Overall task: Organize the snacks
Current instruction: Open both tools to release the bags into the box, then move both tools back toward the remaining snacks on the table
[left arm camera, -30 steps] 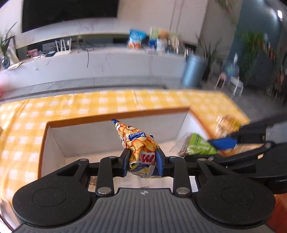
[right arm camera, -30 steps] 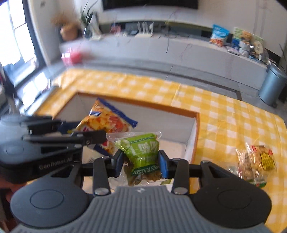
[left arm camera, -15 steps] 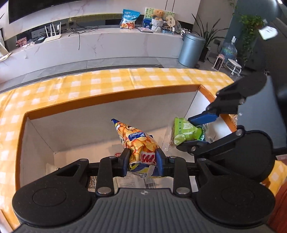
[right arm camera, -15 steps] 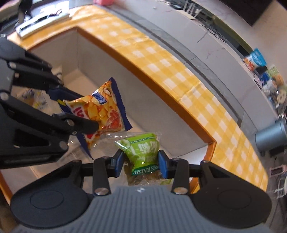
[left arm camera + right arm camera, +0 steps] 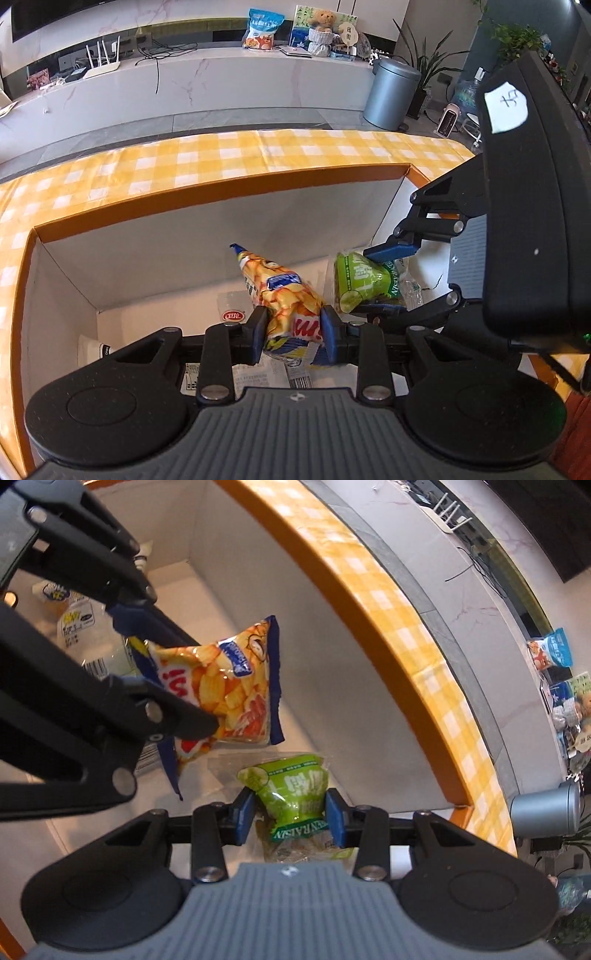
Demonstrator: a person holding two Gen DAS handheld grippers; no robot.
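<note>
The tabletop under its yellow-and-white checked cloth carries a big open box with an orange rim and white inner walls, and both my claws hang inside it, pointing steeply down. Flat packets already lie on the box floor, among them a clear wrapper with a round red logo. My left claw is closed partway on a chip bag, orange and yellow with blue edges, its pads pressing the lower half so the top corner sticks up and away from me, clear of the floor. Just to its right, my right claw is clamped the same way on a smaller green raisin packet, squeezed at the waist. The two snacks hang side by side, near each other but not touching.
</note>
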